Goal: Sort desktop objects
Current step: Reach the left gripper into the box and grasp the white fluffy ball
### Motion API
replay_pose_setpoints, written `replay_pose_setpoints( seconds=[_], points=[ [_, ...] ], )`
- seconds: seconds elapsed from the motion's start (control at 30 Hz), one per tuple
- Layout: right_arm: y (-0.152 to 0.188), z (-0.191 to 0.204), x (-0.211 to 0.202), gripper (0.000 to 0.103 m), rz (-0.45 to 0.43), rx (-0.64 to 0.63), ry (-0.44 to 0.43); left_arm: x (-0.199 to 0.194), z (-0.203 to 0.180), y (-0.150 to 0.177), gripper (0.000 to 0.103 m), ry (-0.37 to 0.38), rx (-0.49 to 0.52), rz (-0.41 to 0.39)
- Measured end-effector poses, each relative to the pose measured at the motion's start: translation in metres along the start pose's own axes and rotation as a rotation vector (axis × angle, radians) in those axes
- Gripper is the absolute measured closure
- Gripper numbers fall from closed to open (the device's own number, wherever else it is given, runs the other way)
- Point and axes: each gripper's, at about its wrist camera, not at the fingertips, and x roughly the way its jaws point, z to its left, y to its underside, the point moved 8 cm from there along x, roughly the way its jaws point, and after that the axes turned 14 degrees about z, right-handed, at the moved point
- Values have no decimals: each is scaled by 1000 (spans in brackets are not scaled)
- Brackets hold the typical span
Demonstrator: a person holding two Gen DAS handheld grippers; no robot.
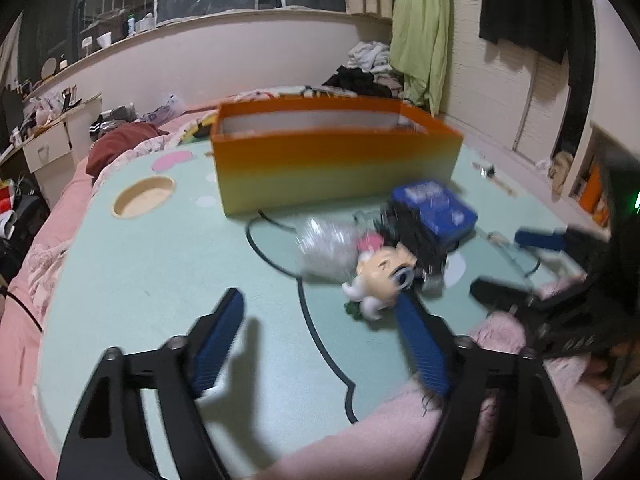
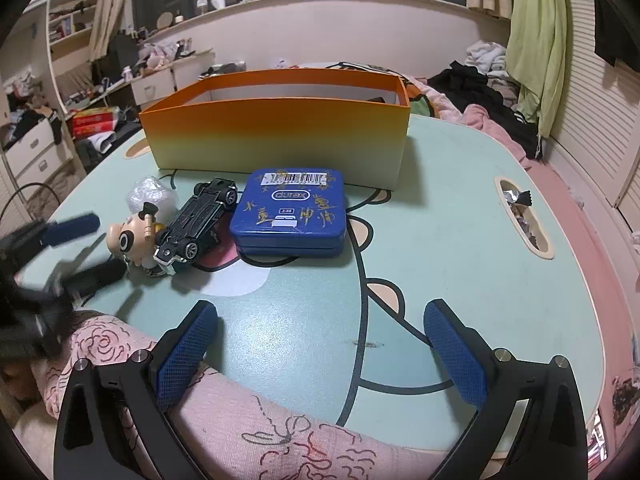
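The tin point(image 2: 289, 212) lies before the box point(image 2: 276, 128), car point(image 2: 196, 222) and figurine point(image 2: 134, 240) leftward.

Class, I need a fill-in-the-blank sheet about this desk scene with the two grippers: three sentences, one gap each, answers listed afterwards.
1. The black toy car lies ____ side up, its wheels facing the ceiling.
2. The flat blue metal tin sits on the table in front of the tall ____ cardboard box.
3. Both the left gripper and the right gripper hold ____ between their fingers.

Missing words: under; orange; nothing
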Motion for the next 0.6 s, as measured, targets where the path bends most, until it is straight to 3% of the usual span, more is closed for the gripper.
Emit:
replay_pose_setpoints(
  seconds=[0.03,0.17,0.2,0.27,0.33,0.37,0.47,0.6],
  points=[
    [0,0,0,0,0,0,1,-6,2,-6,52,14,-6,-10],
    [0,0,-1,0,-2,-1,0,-33,18,-53,76,-46,-3,-47],
    [0,0,-1,0,-2,-2,-1,-36,23,-64,87,-57,-12,-50],
    [0,0,-1,0,-2,-3,0,-34,33,-93,89,-49,-35,-16],
    [0,0,-1,0,-3,-3,-1,-12,39,-119,87,-42,-19,105],
    [0,0,-1,0,-3,-3,-2,5,42,-130,85,-71,-17,180],
    [-1,1,-2,0,-5,-6,-3,35,40,-153,83,-170,14,222],
    [-3,1,-2,0,-7,-10,-5,95,35,-171,81,-278,76,364]
  ],
)
